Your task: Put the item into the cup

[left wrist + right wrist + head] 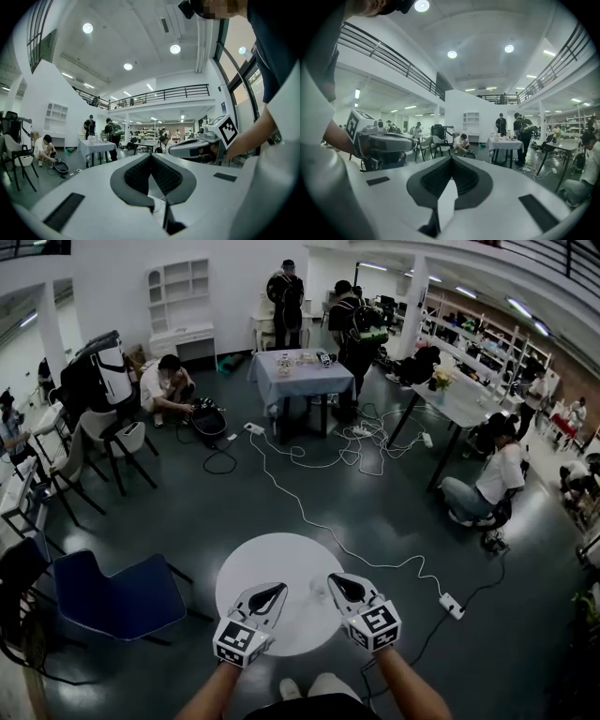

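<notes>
A round white table stands right in front of me. My left gripper hovers over its near edge, jaws pointing forward; in the left gripper view the dark pads meet at the tip with nothing seen between them. My right gripper is held level beside it, and in the right gripper view its pads also meet at the tip, with nothing visible in them. A small clear cup shows faintly on the table between the two grippers. I cannot make out any separate item.
A blue chair stands just left of the table. A white cable runs across the dark floor to a power strip on the right. Farther off are a cloth-draped table, a long white table, chairs and several people.
</notes>
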`<state>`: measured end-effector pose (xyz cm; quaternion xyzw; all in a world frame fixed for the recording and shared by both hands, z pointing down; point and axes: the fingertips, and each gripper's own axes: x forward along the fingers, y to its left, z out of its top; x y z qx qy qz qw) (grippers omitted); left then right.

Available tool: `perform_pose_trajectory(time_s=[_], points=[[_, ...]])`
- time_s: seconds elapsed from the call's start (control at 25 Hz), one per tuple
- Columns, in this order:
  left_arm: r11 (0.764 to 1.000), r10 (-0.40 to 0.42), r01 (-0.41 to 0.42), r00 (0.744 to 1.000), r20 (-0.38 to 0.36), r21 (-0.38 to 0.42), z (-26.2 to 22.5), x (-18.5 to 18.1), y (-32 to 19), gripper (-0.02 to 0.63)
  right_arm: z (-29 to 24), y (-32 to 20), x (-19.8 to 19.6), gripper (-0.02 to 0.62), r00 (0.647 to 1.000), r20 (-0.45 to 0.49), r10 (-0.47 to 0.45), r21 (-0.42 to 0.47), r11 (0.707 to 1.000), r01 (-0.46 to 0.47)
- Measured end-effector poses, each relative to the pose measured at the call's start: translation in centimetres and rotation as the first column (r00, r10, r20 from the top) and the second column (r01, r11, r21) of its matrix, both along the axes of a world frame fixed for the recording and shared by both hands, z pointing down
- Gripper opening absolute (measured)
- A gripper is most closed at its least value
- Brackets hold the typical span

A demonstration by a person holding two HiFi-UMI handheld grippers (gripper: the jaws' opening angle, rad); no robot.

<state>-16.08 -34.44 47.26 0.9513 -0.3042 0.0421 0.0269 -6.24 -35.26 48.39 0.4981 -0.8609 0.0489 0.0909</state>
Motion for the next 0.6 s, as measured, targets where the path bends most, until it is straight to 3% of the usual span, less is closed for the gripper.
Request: perform_pose_trajectory(time_s=[0.6], points=[[0.999, 0.039, -0.04, 0.996, -0.078, -0.01, -2.4, -1.7, 2.3, 0.017, -1.4, 1.2, -1.6, 0.009, 1.0, -0.008, -0.002, -0.006, 1.0, 0.002]])
